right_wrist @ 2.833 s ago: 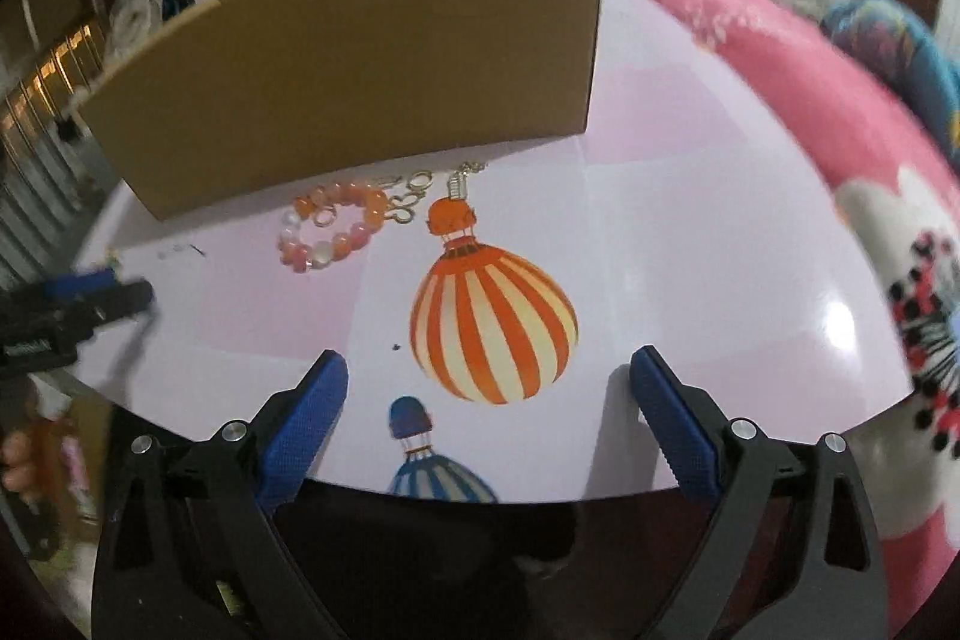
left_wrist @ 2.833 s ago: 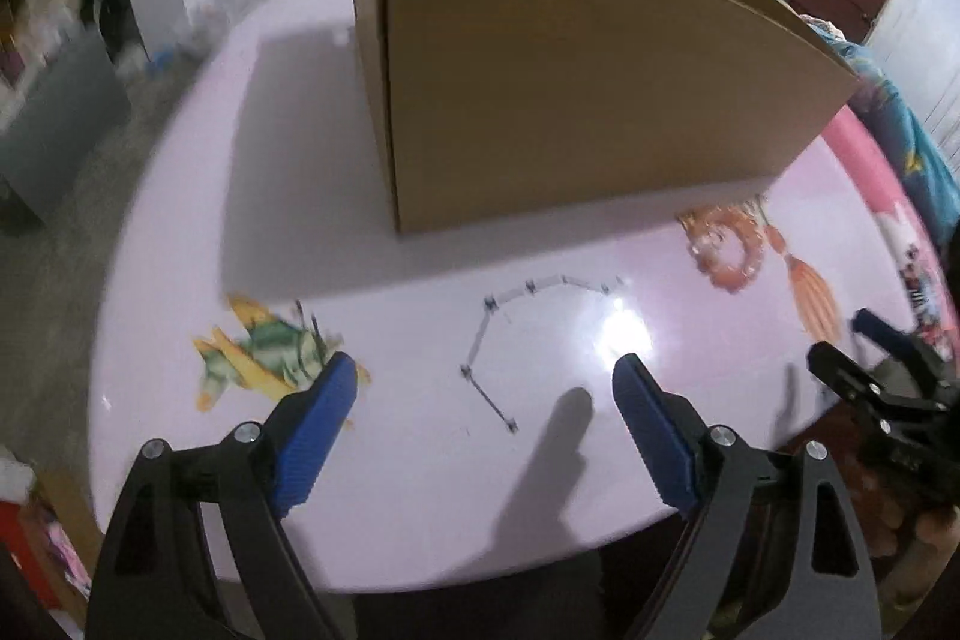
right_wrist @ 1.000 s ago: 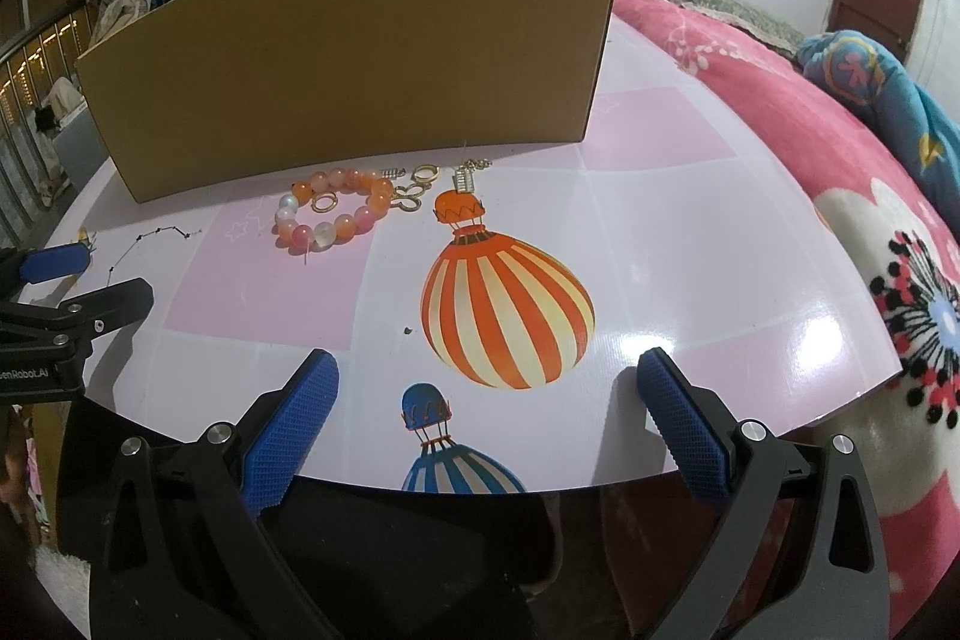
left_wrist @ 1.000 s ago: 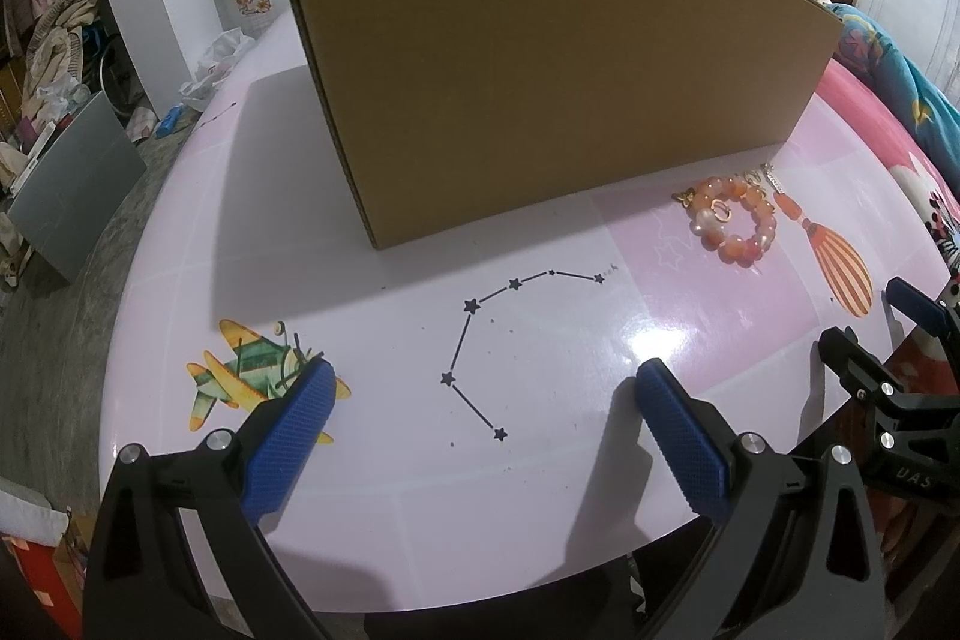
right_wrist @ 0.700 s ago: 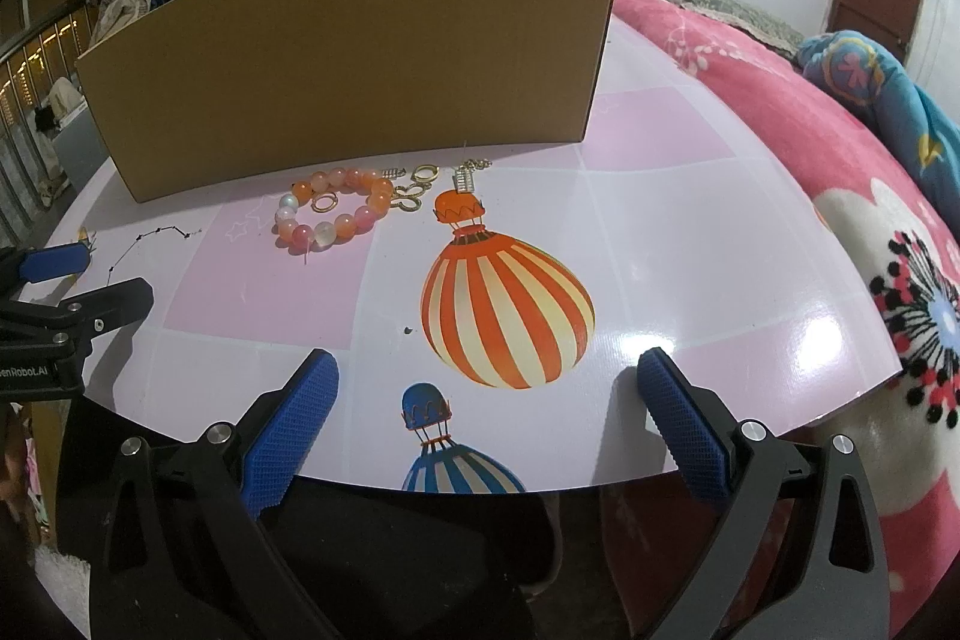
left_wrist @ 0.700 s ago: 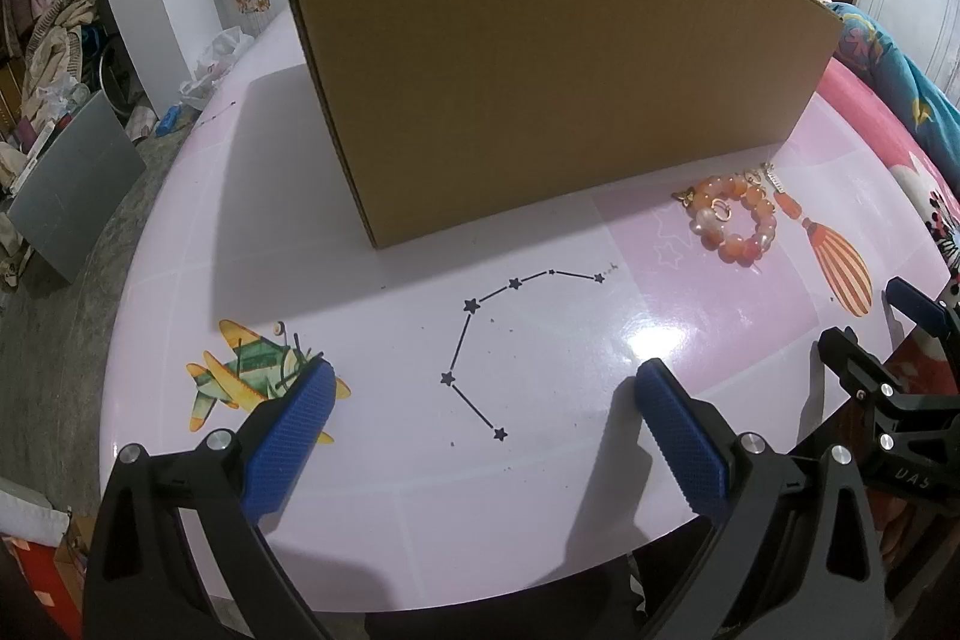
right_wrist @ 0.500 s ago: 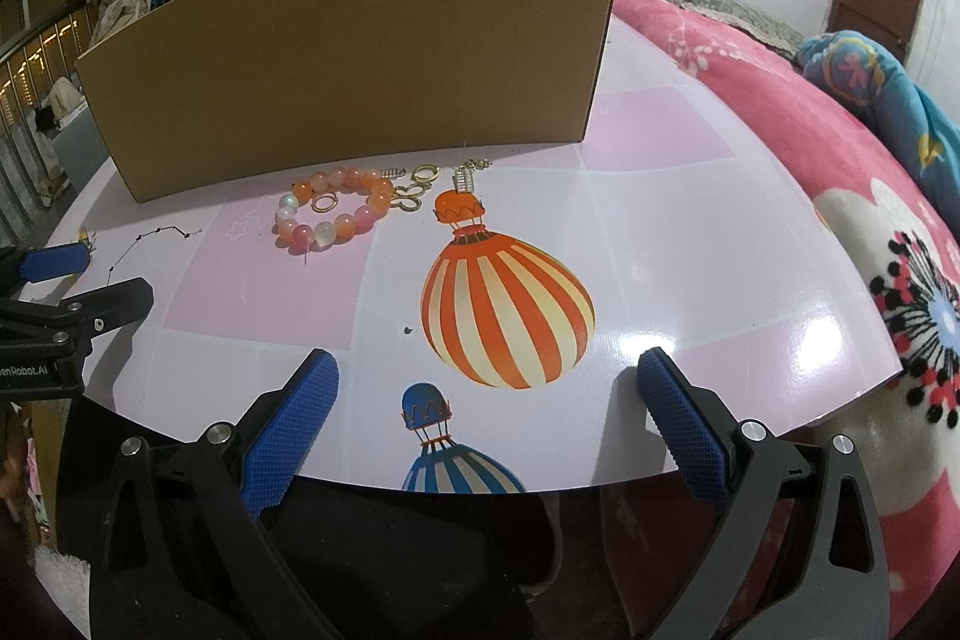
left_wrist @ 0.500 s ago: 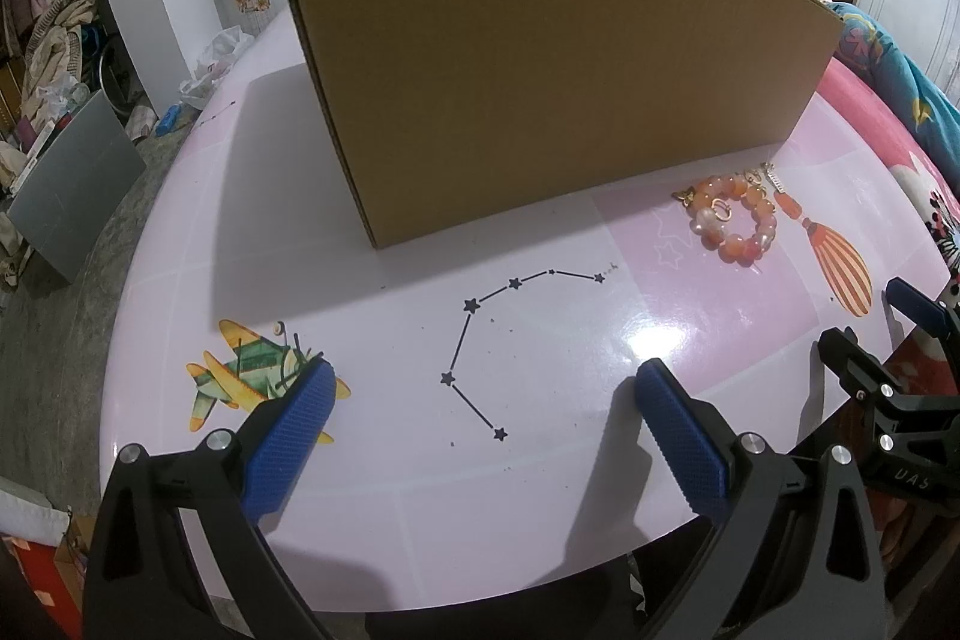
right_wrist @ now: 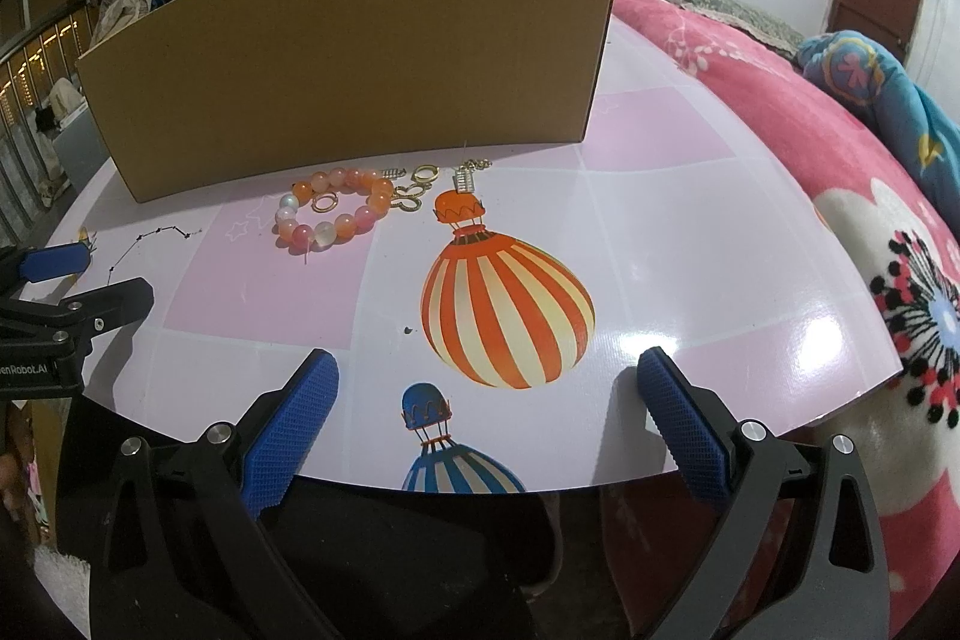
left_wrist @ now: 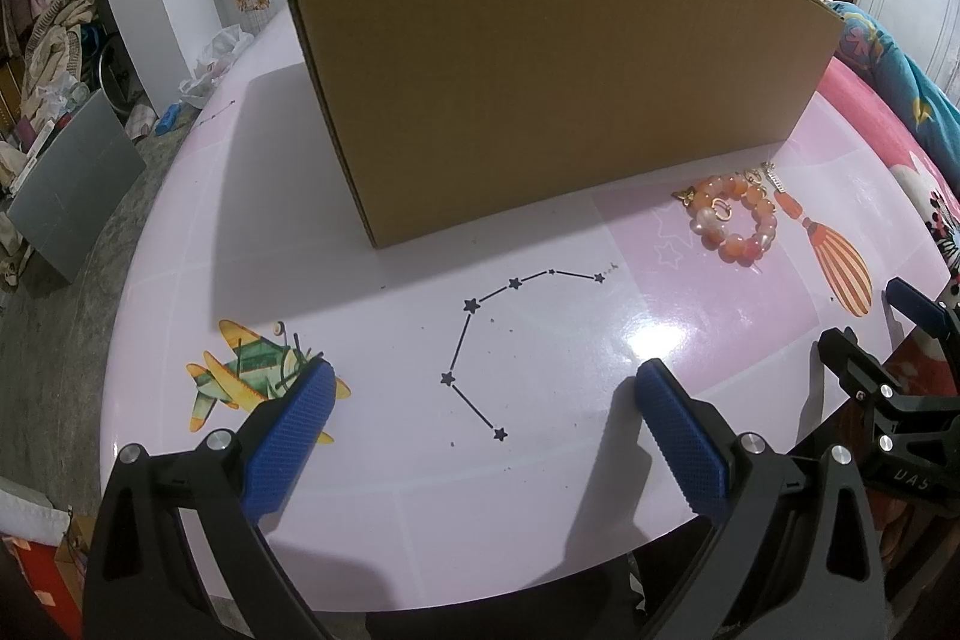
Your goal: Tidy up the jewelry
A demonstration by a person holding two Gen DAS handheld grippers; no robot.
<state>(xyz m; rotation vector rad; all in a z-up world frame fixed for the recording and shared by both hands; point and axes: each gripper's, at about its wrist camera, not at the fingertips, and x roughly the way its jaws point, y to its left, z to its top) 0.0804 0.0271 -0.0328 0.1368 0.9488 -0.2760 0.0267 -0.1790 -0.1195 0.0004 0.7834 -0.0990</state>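
Orange-beaded bracelet, left of centre before the cardboard box, looks light, rollable, best pinched across one bead strand; right gripper and left gripper wait with fingers apart.

Cardboard box: tall, upright, walling off far half of table. Bare tabletop between near edge and box. Beaded bracelet and small gold pieces, possibly touching, just before box. Wide clear lane right of box. Blanket bordering right edge.
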